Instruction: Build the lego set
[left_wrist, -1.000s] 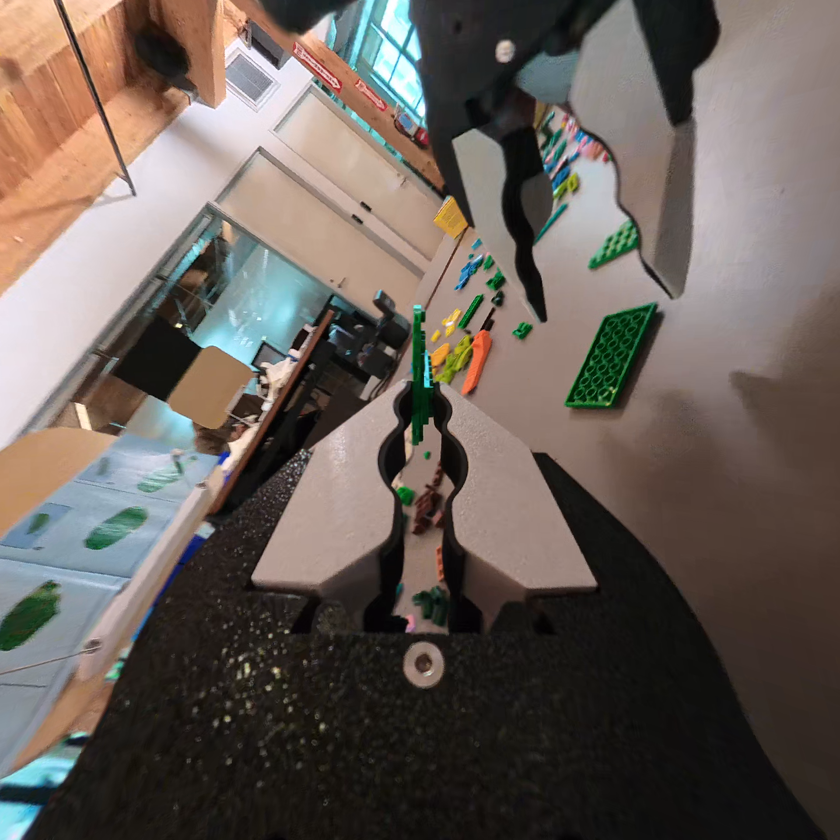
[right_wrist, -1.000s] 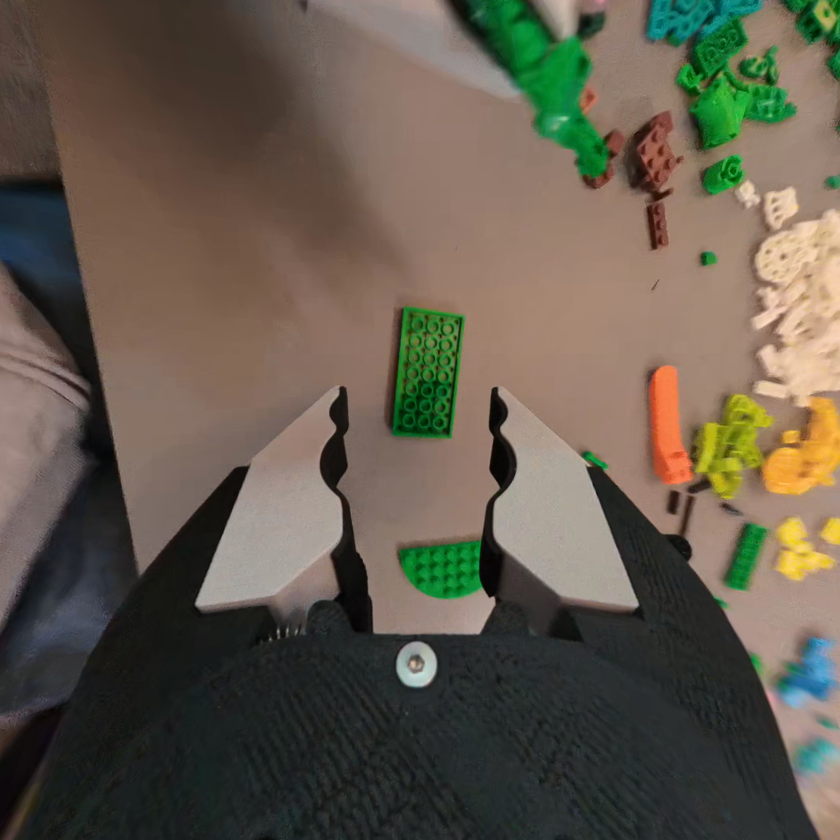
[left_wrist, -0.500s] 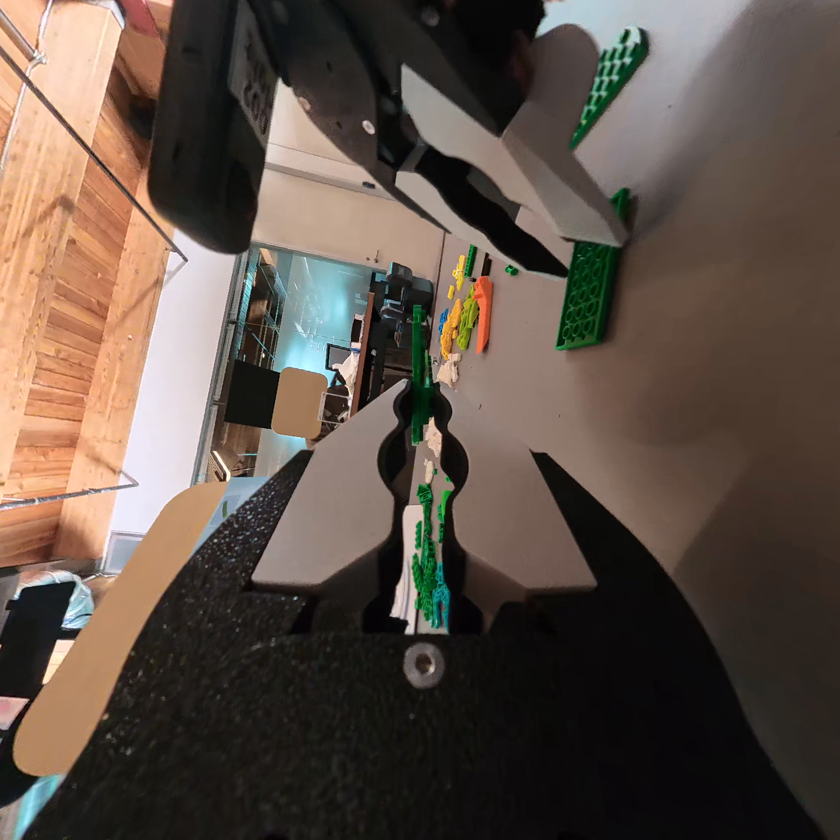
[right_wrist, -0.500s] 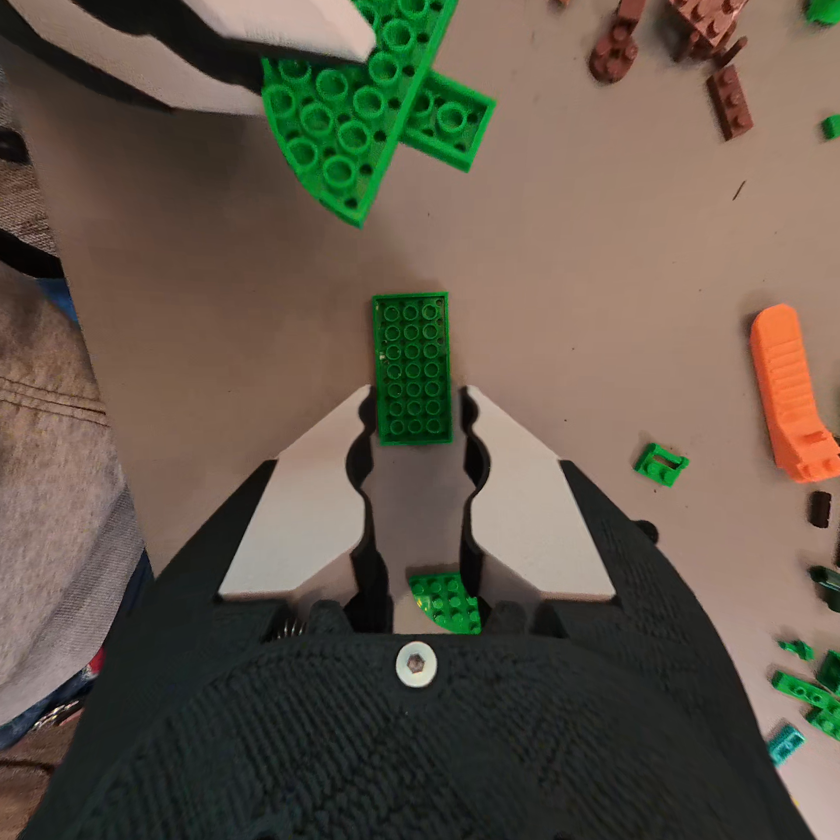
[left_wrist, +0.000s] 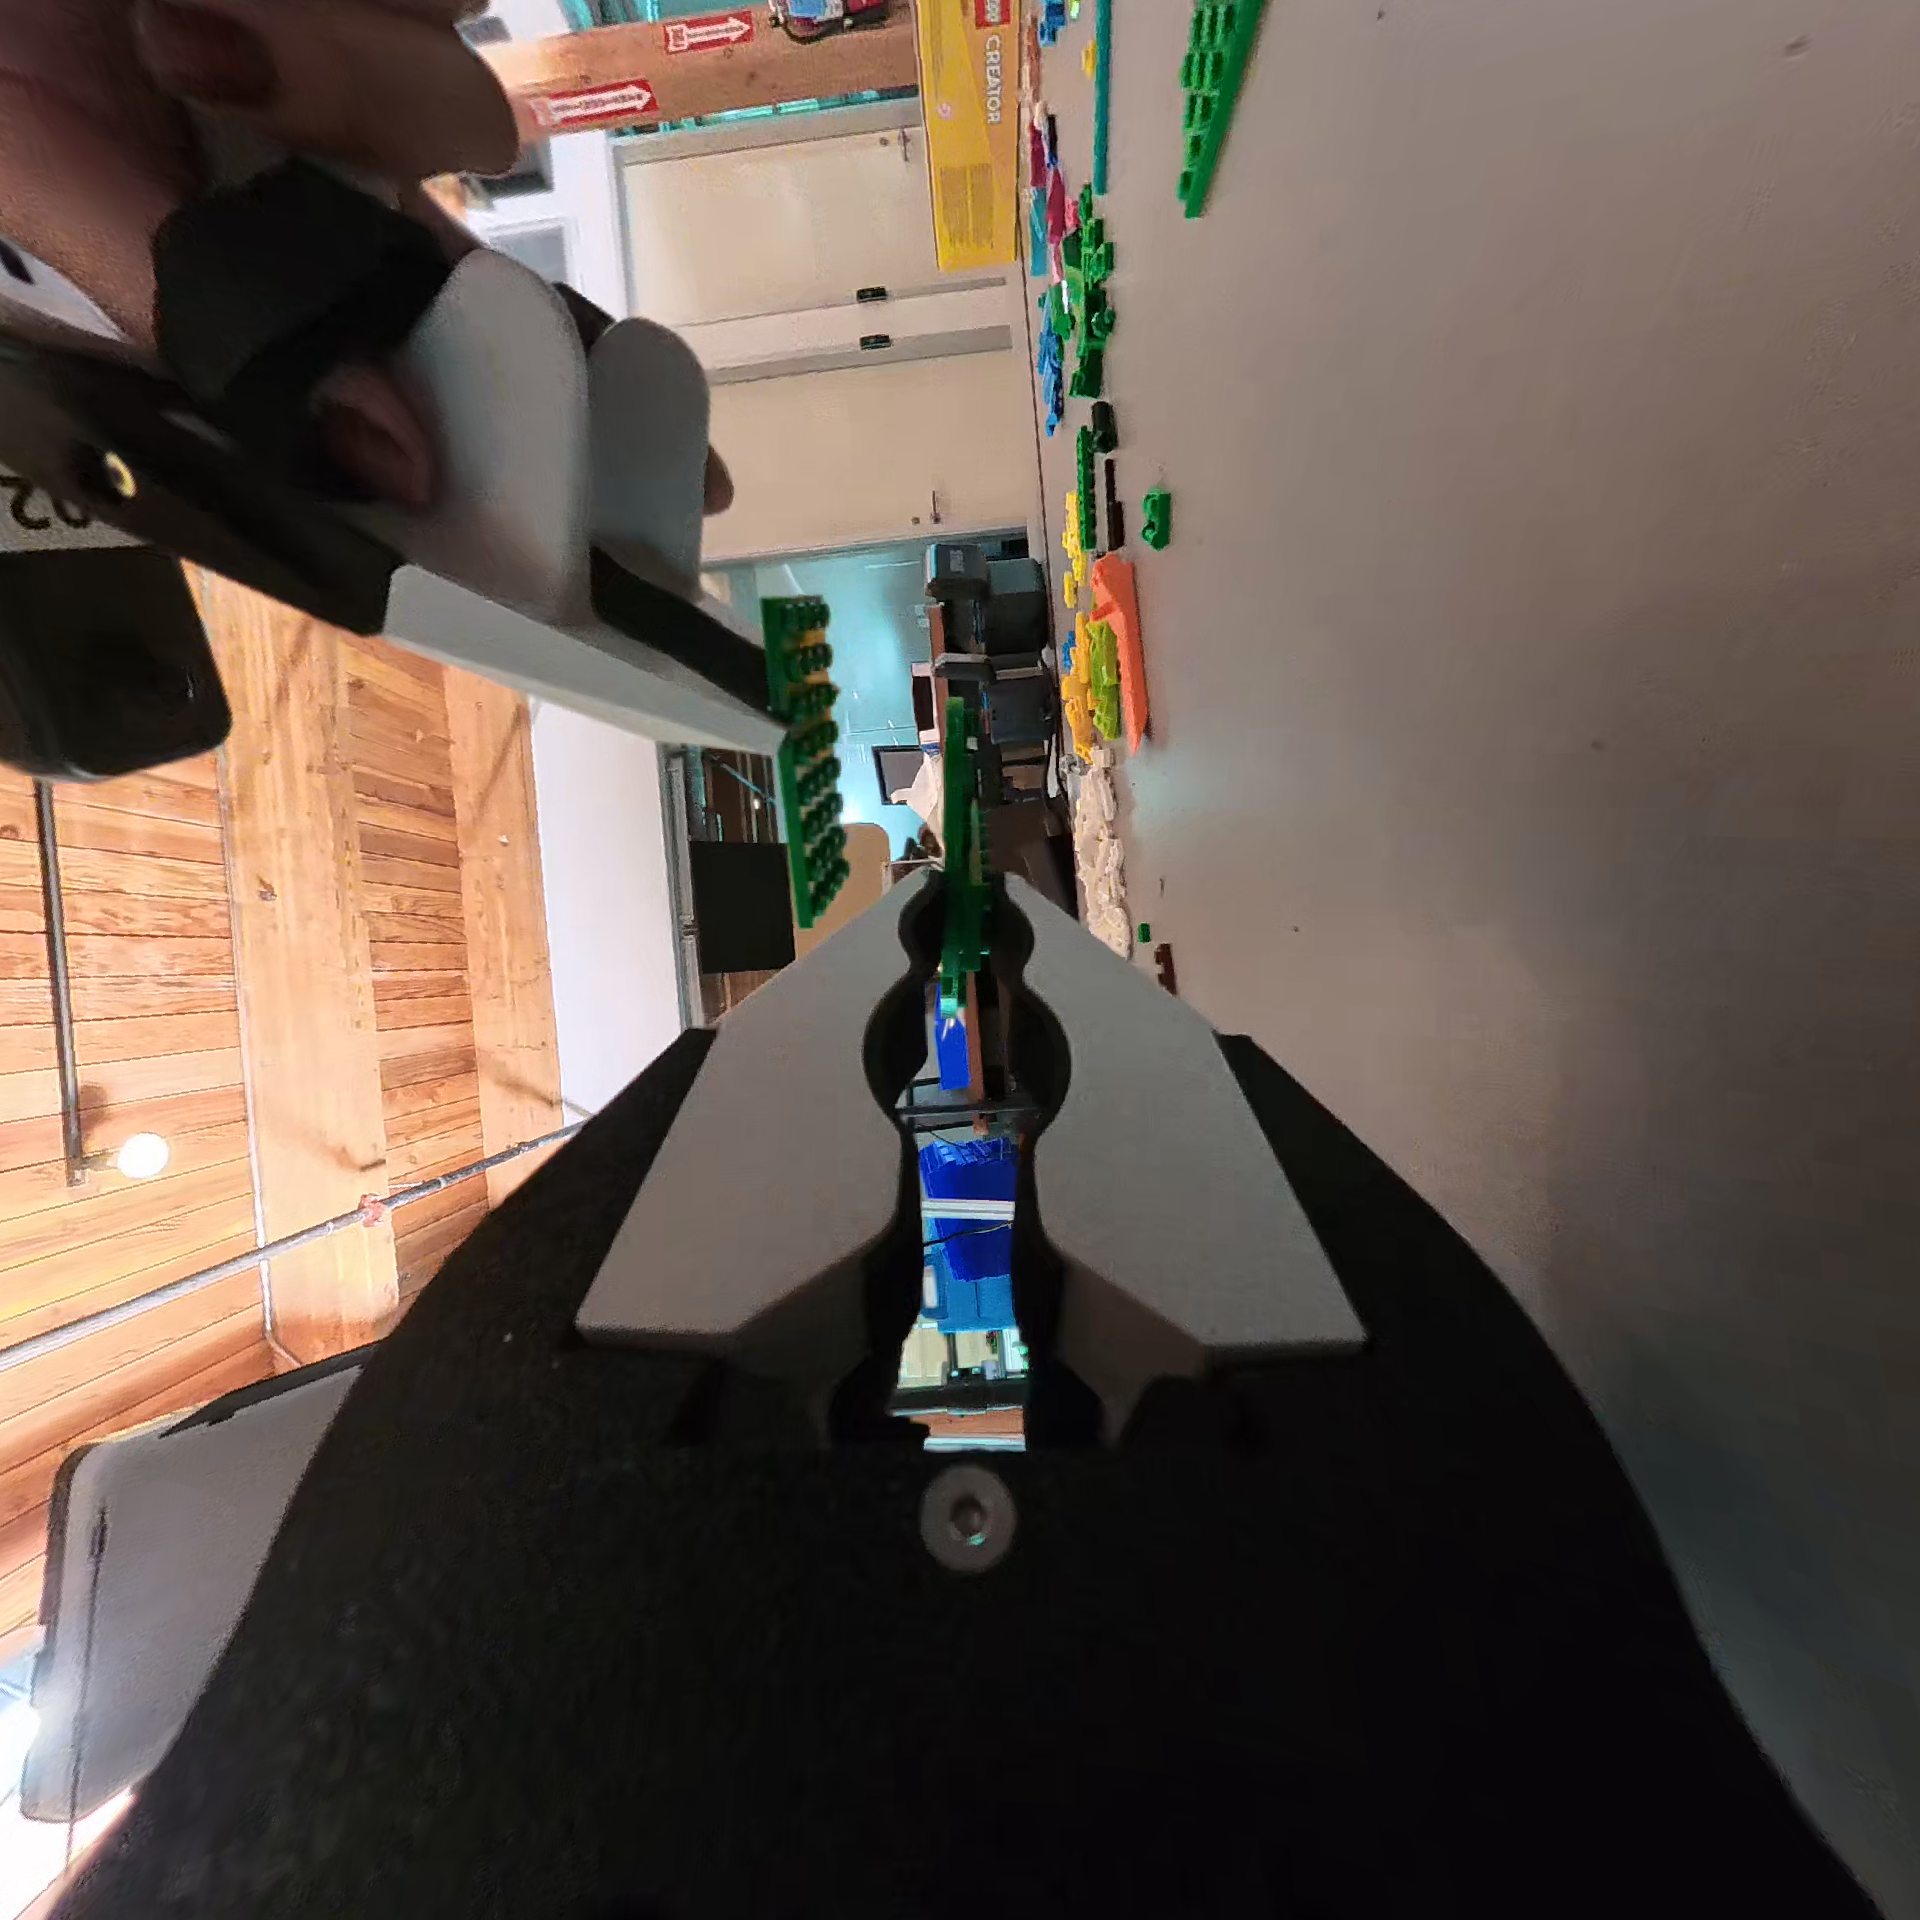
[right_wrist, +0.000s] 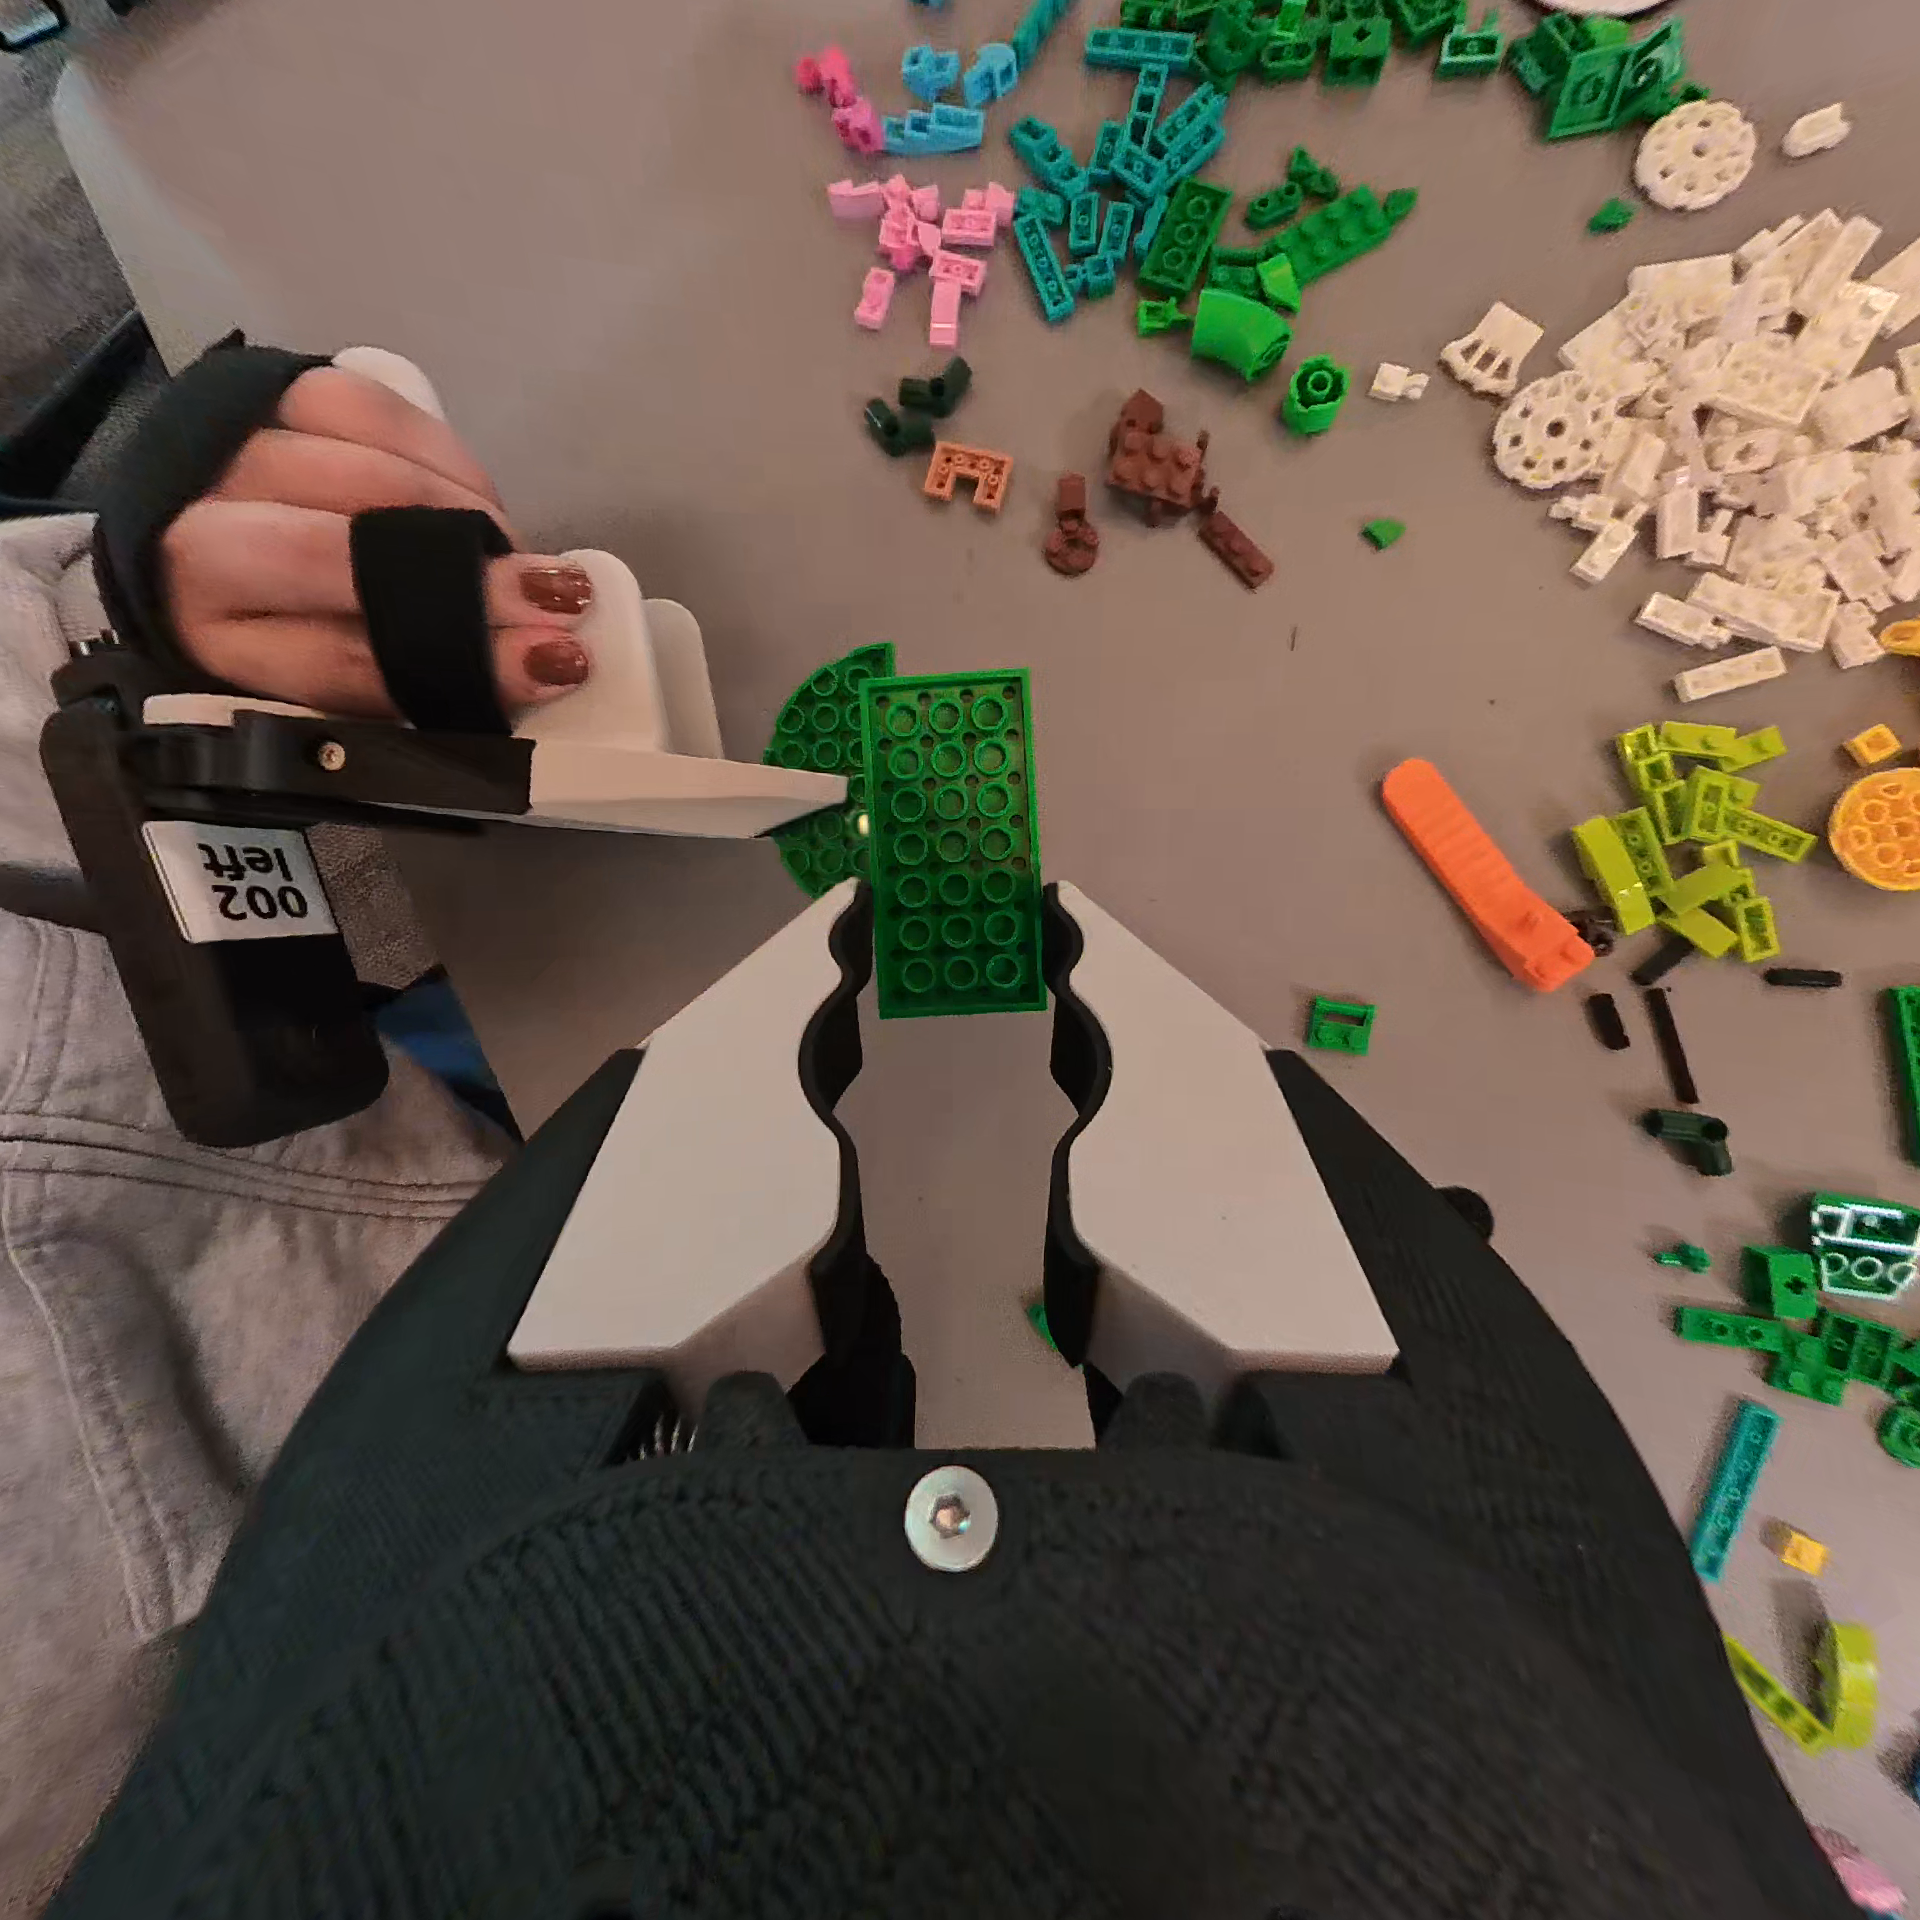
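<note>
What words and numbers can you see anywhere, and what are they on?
I can't copy out the writing, but here is what carries it:
White sticker on the left gripper: readable print.
Yellow box: readable print.
Red-and-white signs on the wooden beam: small print.

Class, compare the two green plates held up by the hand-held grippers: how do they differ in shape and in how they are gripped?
The rectangular green plate has four straight edges; the half-round green plate has a curved edge. The right hand-held gripper clamps the rectangle by its long sides; the left hand-held gripper pinches the half-round one across its flat faces. Both are bright green and off the table.
</note>
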